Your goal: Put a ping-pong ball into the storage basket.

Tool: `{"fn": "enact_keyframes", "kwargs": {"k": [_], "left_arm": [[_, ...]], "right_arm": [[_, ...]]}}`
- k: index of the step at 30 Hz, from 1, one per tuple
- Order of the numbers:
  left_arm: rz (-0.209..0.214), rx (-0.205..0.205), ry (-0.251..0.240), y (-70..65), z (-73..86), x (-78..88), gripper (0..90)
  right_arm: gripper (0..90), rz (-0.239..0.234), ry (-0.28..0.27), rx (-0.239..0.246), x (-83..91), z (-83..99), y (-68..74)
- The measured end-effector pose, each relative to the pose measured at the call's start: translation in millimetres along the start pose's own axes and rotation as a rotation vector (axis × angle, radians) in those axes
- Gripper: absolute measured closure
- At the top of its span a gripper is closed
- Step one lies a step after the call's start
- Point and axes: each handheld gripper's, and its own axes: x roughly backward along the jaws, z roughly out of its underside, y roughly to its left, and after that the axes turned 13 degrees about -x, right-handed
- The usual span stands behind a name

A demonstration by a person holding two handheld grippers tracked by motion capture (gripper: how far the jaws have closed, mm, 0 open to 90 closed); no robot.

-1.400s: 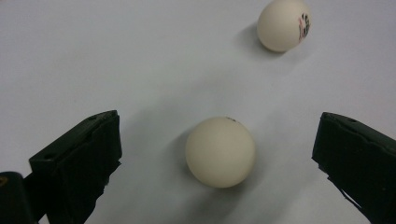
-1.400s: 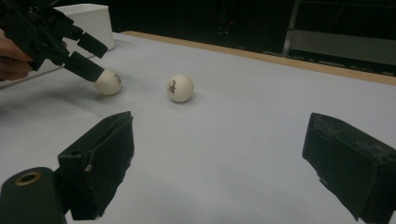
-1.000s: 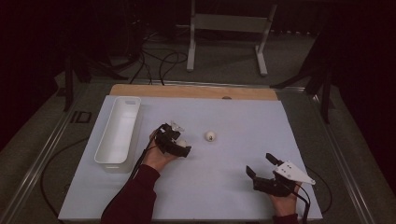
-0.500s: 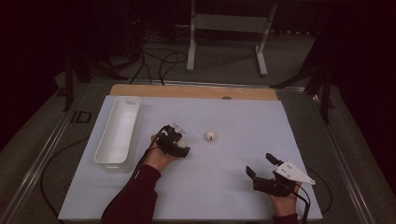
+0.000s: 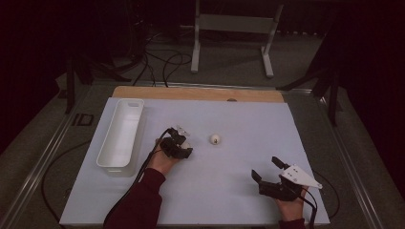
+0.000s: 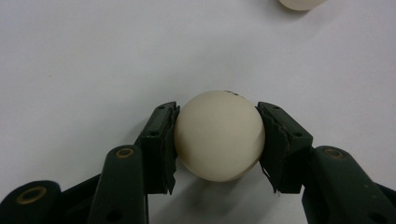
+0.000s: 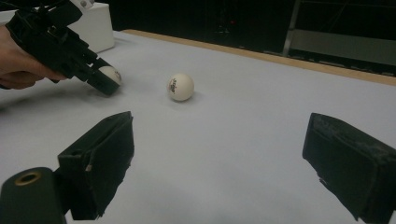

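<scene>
A cream table-tennis ball (image 6: 218,140) rests on the white table sheet between the pads of my left gripper (image 6: 217,127), which touch it on both sides. The jaws have just been closing and are now shut on the ball. In the high view the left gripper (image 5: 184,148) sits left of the table's middle, pointing right. A second ball with a small print (image 5: 216,139) lies free a little to its right, also seen in the right gripper view (image 7: 180,87). My right gripper (image 5: 265,167) rests near the front right, wide open with nothing between its pads (image 7: 107,154).
A long white tray (image 5: 106,155) stands along the left side of the sheet. A wooden strip (image 5: 200,93) borders the far edge. Cables and a metal stand lie on the floor beyond the table.
The left gripper's jaws have drawn in around the ball. Both hands and the free ball stay where they were.
</scene>
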Motion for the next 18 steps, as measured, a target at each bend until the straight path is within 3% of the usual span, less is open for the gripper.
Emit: {"fn": "enact_keyframes", "kwargs": {"k": [18], "left_arm": [[-0.019, 0.028, -0.037, -4.7, -3.8, 19.4, 51.3]], "right_arm": [[8.8, 0.0, 0.005, 0.002, -0.2, 0.1, -0.2]]}}
